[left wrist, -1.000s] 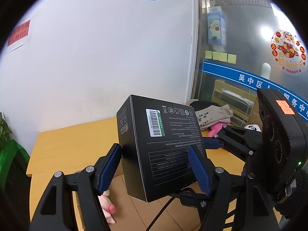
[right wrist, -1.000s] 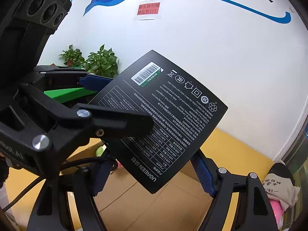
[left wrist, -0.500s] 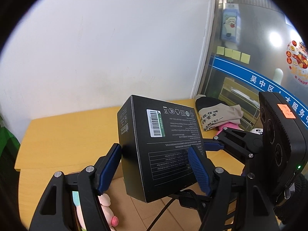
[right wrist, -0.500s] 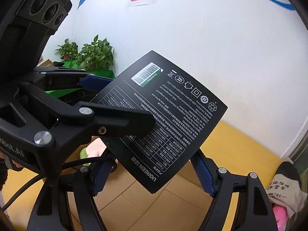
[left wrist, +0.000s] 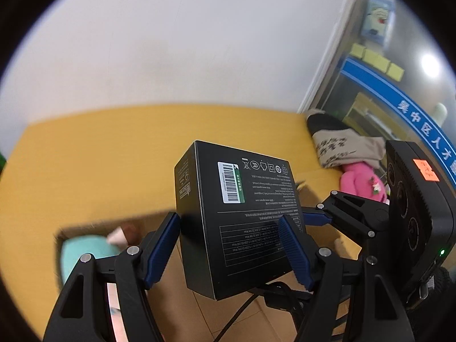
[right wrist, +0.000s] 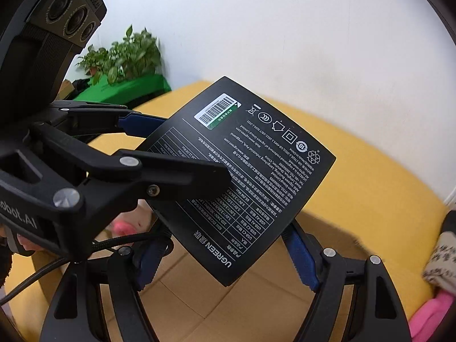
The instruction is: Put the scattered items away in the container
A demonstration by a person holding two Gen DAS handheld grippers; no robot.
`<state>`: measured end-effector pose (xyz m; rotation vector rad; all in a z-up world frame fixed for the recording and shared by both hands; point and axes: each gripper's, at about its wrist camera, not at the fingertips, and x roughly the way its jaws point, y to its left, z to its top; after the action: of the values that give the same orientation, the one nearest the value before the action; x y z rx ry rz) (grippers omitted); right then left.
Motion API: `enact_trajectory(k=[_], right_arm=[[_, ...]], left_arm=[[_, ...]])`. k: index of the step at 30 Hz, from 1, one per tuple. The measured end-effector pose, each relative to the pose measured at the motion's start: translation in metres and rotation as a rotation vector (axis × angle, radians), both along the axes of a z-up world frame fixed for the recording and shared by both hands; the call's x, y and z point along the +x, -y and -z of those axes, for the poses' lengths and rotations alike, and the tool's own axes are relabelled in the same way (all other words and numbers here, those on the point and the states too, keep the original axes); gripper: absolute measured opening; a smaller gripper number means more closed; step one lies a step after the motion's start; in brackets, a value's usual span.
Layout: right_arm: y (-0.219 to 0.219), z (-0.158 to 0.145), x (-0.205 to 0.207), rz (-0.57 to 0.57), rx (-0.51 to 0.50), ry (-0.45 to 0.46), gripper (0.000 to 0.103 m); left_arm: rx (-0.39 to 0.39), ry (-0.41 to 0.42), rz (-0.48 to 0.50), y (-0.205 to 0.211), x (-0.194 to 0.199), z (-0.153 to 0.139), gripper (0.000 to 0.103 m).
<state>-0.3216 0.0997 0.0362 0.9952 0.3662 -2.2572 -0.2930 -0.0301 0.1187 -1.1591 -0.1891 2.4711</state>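
Vs. a sec ago, more yellow table (left wrist: pixel 85 156) and the cardboard container (right wrist: pixel 256 293) are seen below; wall decor is gone from view. The black box (left wrist: pixel 242 222) is clamped by both the left gripper (left wrist: pixel 228 250) and the right gripper (right wrist: pixel 228 256), above the container. Box is tilted, long axis running up and away, barcode end farthest.

Both cams ride on the tongs and look forward and down along their fingers, super close up. Left wrist view faces the white wall and glass partition (left wrist: pixel 404 91), right wrist view faces the wall and plants (right wrist: pixel 125 57). Both share the black box (left wrist: pixel 242 222) (right wrist: pixel 239 176), cardboard box (left wrist: pixel 182 299) (right wrist: pixel 256 307) and yellow bench (left wrist: pixel 99 156) (right wrist: pixel 356 185).
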Motion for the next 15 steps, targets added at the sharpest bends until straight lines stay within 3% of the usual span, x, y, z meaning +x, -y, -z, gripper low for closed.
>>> enact_trajectory(k=[8, 15], right_arm=[[0.018, 0.070, -0.042, -0.035, 0.044, 0.162, 0.082], [-0.004, 0.100, -0.039, -0.028, 0.068, 0.226, 0.081]], left_arm=[[-0.005, 0.169, -0.074, 0.004, -0.014, 0.063, 0.070], [-0.127, 0.197, -0.107, -0.011, -0.014, 0.077, 0.069]])
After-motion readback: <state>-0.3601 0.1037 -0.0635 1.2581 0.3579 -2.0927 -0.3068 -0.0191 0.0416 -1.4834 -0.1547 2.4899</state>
